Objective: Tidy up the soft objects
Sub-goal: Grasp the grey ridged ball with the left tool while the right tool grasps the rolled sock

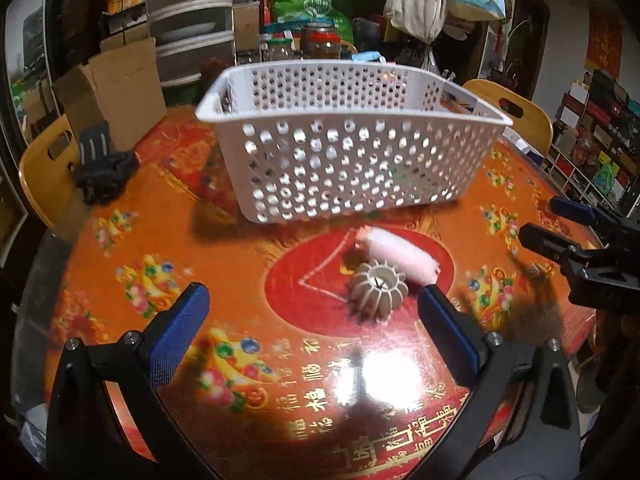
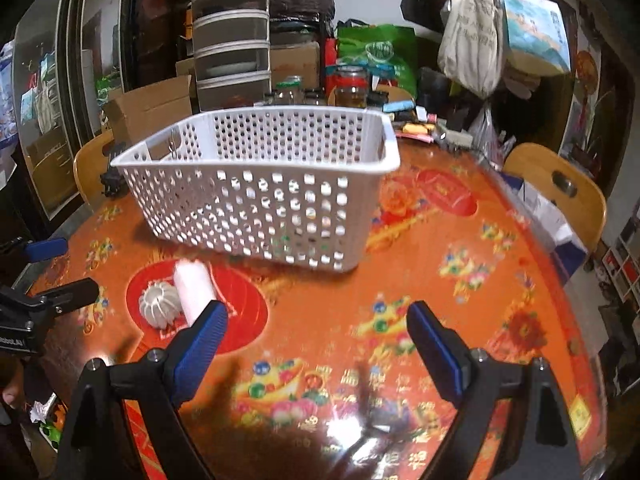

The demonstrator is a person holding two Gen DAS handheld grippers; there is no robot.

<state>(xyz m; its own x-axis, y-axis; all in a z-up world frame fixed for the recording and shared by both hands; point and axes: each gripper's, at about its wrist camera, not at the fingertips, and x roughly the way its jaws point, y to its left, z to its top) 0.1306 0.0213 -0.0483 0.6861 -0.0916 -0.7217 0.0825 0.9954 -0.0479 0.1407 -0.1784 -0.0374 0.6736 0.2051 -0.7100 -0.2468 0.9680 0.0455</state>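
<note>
Left wrist view: pale pink soft cylindrical roll (image 1: pixel 394 254) and cream ribbed pumpkin-shaped squishy (image 1: pixel 378 290) touch on the orange table (image 1: pixel 160 248), before the white perforated plastic basket (image 1: pixel 340 160). Both probably light, compressible; pinch mid-body. Left tool (image 1: pixel 308 332) and right tool (image 2: pixel 316 340) gape, empty.

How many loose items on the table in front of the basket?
2: a ribbed white ball and a pink-white roll touching it, both just short of the basket. More may be hidden inside the basket.

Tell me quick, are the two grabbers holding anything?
Left gripper: jaws open, holding nothing.
Right gripper: jaws open, holding nothing.
</note>
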